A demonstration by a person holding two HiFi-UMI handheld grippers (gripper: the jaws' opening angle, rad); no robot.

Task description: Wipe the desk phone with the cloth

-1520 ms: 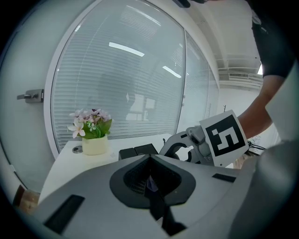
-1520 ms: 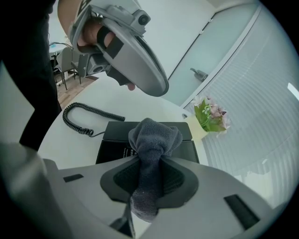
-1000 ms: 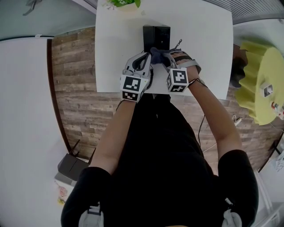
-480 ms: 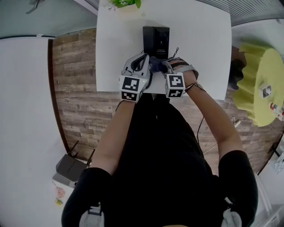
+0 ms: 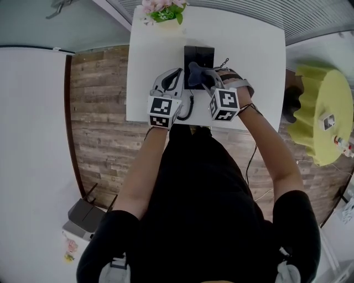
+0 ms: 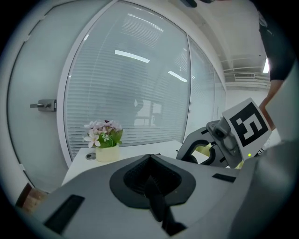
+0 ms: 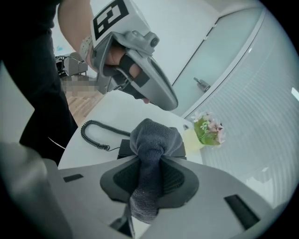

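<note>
The black desk phone stands on the white table, with its coiled cord trailing toward the near edge. My right gripper is shut on a dark grey-blue cloth, which rests at the phone's near end. In the right gripper view the cloth bulges out between the jaws and covers most of the phone; the cord lies to the left. My left gripper is held just left of the phone, tilted up. It is shut with nothing in it.
A pot of pink flowers stands at the table's far left edge, also visible as the pot. A yellow-green round seat is on the right. Wood floor lies left of the table, and a glass wall with blinds behind it.
The right gripper drew the cloth toward the table's near edge, then moved it back onto the phone's near end. The head view shifted slightly. The left gripper has hardly moved.
</note>
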